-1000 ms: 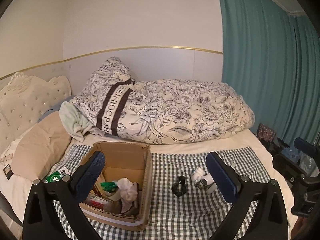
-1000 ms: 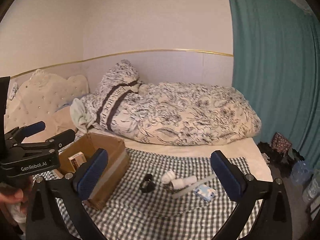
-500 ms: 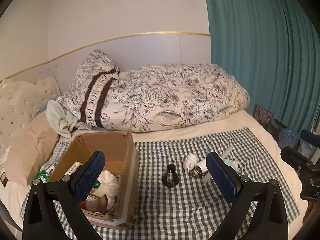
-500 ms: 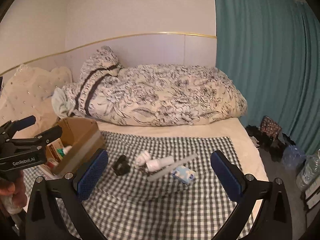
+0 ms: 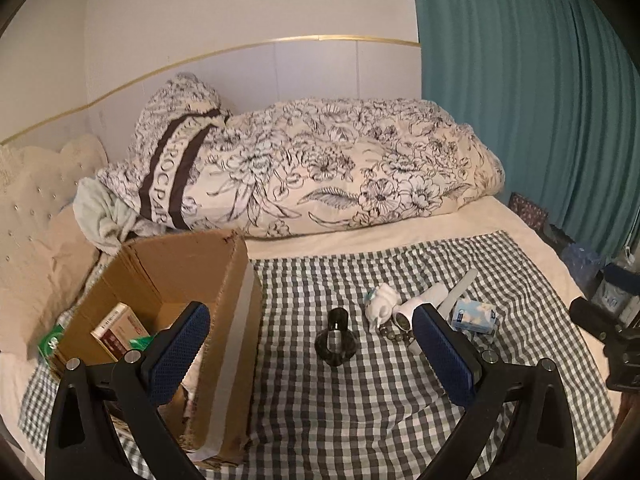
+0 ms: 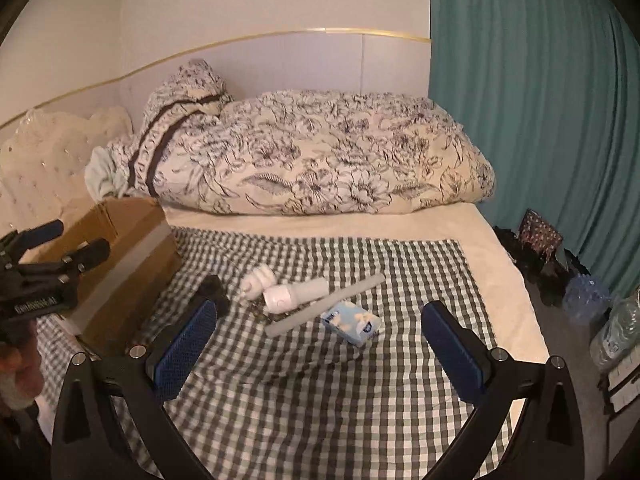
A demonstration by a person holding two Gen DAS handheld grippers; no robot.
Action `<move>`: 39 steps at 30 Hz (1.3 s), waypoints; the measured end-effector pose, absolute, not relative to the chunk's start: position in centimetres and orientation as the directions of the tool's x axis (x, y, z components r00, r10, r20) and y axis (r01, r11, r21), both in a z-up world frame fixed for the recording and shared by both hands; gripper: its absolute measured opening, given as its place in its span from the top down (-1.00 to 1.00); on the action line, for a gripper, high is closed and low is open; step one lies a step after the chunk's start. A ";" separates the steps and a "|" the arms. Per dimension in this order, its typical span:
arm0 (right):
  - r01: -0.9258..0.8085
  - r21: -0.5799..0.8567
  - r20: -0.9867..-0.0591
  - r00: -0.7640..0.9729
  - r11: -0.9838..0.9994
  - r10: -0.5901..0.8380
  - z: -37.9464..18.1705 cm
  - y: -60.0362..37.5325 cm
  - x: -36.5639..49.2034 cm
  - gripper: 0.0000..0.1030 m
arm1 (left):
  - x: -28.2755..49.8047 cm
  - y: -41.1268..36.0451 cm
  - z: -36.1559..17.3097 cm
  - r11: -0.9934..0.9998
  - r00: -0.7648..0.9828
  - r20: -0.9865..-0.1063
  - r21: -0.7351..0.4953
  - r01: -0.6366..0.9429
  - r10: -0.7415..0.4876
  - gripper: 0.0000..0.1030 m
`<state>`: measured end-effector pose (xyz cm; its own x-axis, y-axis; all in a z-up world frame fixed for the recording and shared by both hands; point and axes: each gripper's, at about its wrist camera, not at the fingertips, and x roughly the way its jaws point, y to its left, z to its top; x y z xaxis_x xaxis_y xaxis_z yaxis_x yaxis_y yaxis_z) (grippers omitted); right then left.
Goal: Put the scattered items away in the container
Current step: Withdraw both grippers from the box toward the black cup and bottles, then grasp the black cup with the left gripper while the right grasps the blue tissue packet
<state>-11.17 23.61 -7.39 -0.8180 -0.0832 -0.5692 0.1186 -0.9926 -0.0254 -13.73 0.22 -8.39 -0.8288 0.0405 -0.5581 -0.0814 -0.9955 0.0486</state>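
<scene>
Hand-held grippers [image 6: 316,344] closer above checked cloth [image 6: 320,380].

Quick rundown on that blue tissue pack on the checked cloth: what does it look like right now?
The tissue pack is a small soft pack, pale blue with lighter patches and a dark blue label at one end. It lies flat and askew on the checked cloth, at the right edge of the clutter, just beside the long pale stick; whether they touch is unclear. Neither tool holds it.
</scene>
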 end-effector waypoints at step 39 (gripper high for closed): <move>0.182 -0.163 -0.759 -0.651 -0.970 0.006 -25.1 27.4 -25.8 -1.00 | -25.3 3.6 -25.4 -0.995 -0.660 -0.750 0.027 -0.100 0.046 -1.00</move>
<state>-25.78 27.41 -25.07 -0.6513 0.0057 -0.7588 0.1817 -0.9697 -0.1632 -25.29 3.61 -25.37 -0.6597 0.0460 -0.7501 -0.1001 -0.9946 0.0270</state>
